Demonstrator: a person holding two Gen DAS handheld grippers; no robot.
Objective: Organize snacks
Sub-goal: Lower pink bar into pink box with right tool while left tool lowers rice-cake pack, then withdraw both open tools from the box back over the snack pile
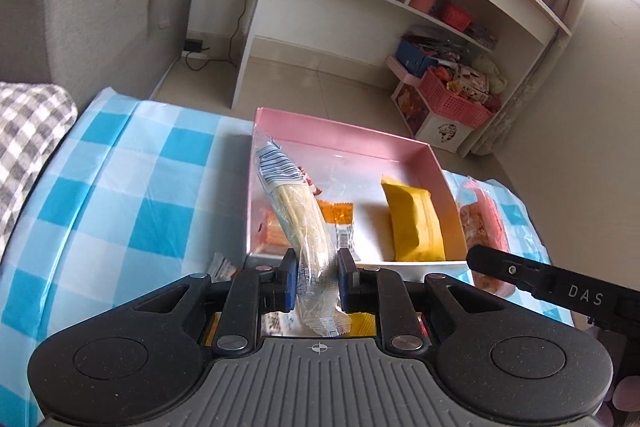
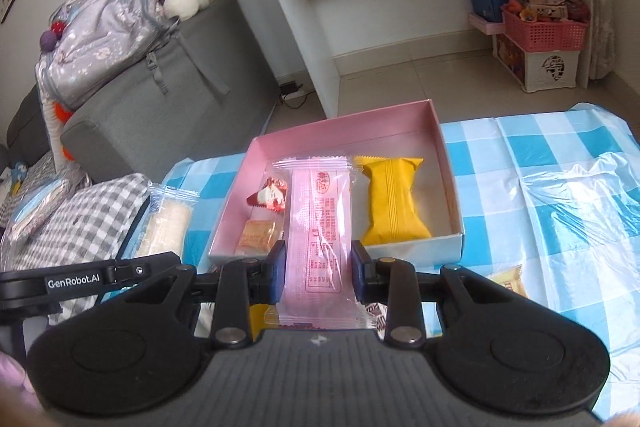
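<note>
Partway done. Left hand-held gripper [image 1: 318, 281] clamped on a clear-wrapped pale wafer pack [image 1: 296, 215], right hand-held gripper [image 2: 318, 273] pinching a pink flat plastic-wrapped snack bar [image 2: 318, 227]; both above the near edge of the shallow pink cardboard box [image 2: 340, 121]. Already inside: yellow pillow-shaped packet [image 2: 394, 205], orange-wrapped biscuit [image 2: 256, 237], small red-and-white triangular sweet [image 2: 269, 198]. Still loose on the blue-checked bench [image 2: 560, 227]: a yellow-brown wrapper [image 2: 510, 283].

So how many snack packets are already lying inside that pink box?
3 that I can see in the pink box: a yellow packet on the right, a small red-and-white one and an orange one on the left. The held packets may hide others.
</note>
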